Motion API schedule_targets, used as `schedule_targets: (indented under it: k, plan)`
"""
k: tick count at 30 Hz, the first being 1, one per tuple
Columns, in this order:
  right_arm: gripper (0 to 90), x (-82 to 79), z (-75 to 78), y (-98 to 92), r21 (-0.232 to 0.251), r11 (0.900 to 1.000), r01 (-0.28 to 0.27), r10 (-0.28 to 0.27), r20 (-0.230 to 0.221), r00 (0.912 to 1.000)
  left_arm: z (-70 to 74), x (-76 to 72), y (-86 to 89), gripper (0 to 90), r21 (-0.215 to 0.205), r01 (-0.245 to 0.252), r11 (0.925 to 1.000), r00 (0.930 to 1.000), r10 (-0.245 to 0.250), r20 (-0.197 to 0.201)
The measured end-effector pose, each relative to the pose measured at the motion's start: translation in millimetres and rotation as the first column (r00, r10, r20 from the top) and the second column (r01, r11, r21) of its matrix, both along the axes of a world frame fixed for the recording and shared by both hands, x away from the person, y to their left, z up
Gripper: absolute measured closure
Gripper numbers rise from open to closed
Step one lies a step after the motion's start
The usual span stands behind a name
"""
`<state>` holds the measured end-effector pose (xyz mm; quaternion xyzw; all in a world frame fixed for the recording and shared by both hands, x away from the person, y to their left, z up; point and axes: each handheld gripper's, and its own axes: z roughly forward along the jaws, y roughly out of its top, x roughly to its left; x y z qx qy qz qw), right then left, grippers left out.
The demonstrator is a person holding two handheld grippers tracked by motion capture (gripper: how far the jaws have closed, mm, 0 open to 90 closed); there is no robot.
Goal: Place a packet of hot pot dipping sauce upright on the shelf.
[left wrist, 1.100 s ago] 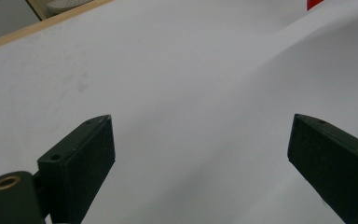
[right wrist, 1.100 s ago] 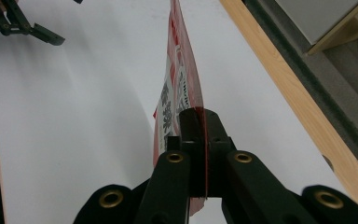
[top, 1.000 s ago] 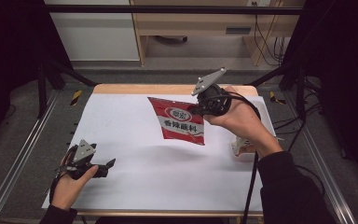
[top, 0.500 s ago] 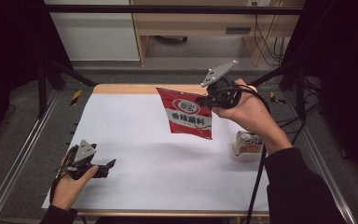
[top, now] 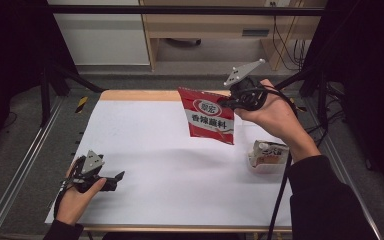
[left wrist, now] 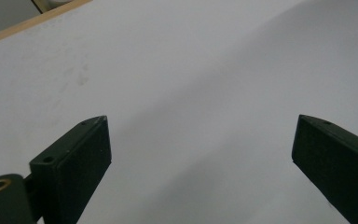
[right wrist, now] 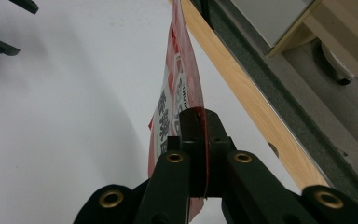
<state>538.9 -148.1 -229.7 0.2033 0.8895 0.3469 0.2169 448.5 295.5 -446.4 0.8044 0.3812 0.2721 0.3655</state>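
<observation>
Because it hangs limp from one pinched edge, the red seasoning packet (top: pixel 209 116) reads as light, thin and flexible, a flat foil or plastic sachet that will swing and fold rather than hold its shape. It is in the air above the far right part of the bench (top: pixel 180 200), just inside the far edge, clear of the white surface and casting a soft shadow beneath it. The right gripper (top: pixel 228 102) has its jaws shut on the packet's upper right edge; in the right gripper view the red film (right wrist: pixel 179 98) runs edge-on straight out from between the closed pads. That sealed margin looks like the sound place to grip, since the film is likely glossy and could slide if taken across the filled middle, and squeezing there might burst the contents. A small carton (top: pixel 269 153) lies near the right edge of the bench, below the raised hand. The left gripper (top: pixel 114 178) rests near the near left corner with its jaws spread wide and nothing between them, over bare white surface.
</observation>
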Motion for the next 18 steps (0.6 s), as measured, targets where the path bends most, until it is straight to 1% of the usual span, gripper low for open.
schedule_targets:
  k: [2, 4, 11, 13, 18]
  plan:
    - [90.0, -0.4, 1.6, -3.0, 0.012, 1.0, 0.01, -0.01, 0.013, 0.9999, 0.0, 0.2, 0.5, 4.0, -0.004, -0.003, 1.0, 1.0, 0.003, 0.0]
    - [90.0, -0.9, 3.6, -6.4, 0.026, 1.0, 0.018, -0.019, 0.022, 0.9996, -0.4, 0.3, 0.7, 4.0, 0.0, -0.007, 1.0, 1.0, 0.007, -0.005]
    - [90.0, -0.4, 14.1, -22.6, 0.041, 0.998, 0.049, -0.051, 0.054, 0.9972, -0.8, 0.1, -0.2, 4.0, 0.003, -0.002, 1.0, 1.0, 0.002, -0.006]
    - [90.0, -1.1, 17.6, -28.8, 0.042, 0.997, 0.061, -0.064, 0.071, 0.9954, -1.0, 0.2, -0.4, 4.0, 0.005, -0.001, 1.0, 1.0, 0.001, -0.006]
    - [90.0, -3.0, 23.2, -45.9, 0.056, 0.994, 0.095, -0.1, 0.09, 0.9909, -1.1, 0.9, -0.5, 4.1, 0.009, 0.0, 1.0, 1.0, 0.0, -0.007]
